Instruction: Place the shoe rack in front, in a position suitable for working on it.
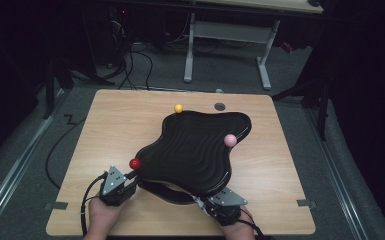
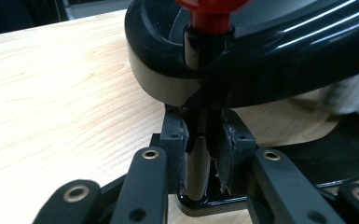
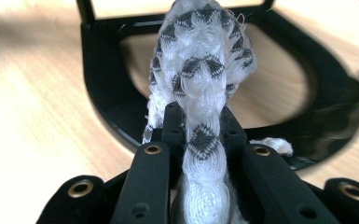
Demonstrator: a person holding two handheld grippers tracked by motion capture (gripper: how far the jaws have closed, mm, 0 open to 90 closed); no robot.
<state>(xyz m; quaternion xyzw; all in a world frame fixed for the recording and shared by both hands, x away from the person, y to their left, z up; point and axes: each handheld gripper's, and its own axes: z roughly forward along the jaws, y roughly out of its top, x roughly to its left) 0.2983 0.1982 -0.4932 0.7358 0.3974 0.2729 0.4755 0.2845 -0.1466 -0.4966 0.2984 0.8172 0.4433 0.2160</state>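
Under the raised black tray (image 1: 192,150), my right gripper (image 3: 204,140) is clamped on the cloth (image 3: 203,70), pointing inward; my left gripper (image 2: 204,140) (nearer the red knob (image 1: 135,163)) pinches its post (image 2: 198,163).

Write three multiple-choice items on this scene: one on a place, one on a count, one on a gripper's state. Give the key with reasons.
1. Where is the red ball knob on the glossy black wavy tray?
A. the corner by the left gripper
B. the far edge
C. the middle

2. How many ball knobs stand on the tray?
A. one
B. three
C. five

3. What does the right gripper hold?
A. nothing
B. a knob
C. a white and grey knitted cloth

Key: A, it sits at the near left corner; B, red, yellow, pink; C, jaws closed on the cloth.
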